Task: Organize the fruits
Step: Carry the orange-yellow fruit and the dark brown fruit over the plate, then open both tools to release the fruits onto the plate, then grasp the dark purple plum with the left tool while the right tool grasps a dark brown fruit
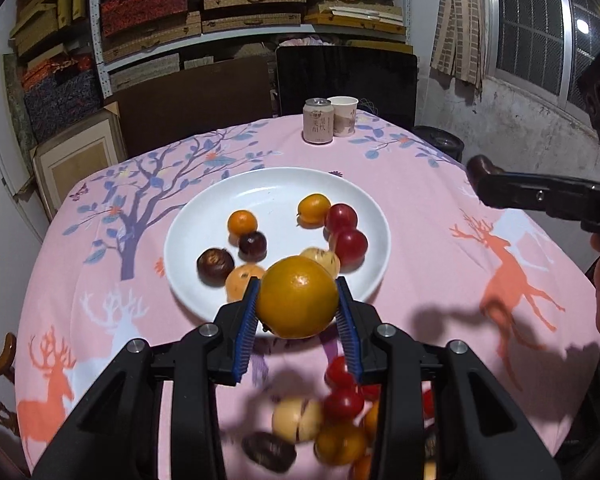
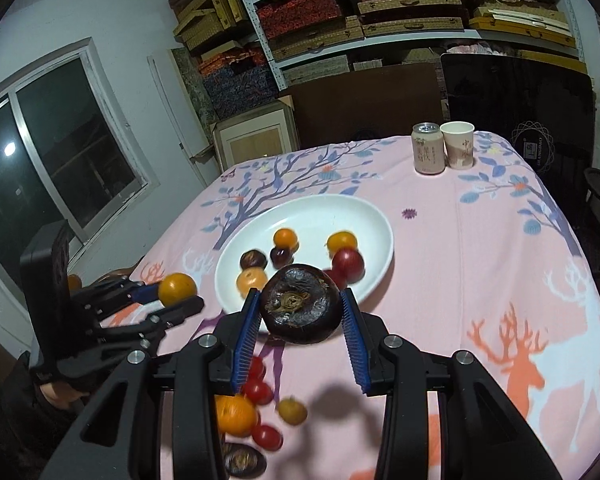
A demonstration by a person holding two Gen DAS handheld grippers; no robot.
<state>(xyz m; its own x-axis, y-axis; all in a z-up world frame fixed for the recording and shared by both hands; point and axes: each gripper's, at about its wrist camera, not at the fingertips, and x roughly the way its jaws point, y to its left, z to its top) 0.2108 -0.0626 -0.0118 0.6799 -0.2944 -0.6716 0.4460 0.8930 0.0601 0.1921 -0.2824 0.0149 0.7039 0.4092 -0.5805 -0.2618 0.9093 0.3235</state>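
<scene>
between left gripper [image 1: 298, 300] pads: orange [image 1: 298, 298], clamped

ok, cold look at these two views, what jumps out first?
Each gripper is shut on a fruit near the white plate: the left gripper on an orange fruit, the right gripper on a dark brown fruit. More fruit lies loose on the pink tablecloth beneath them.
</scene>
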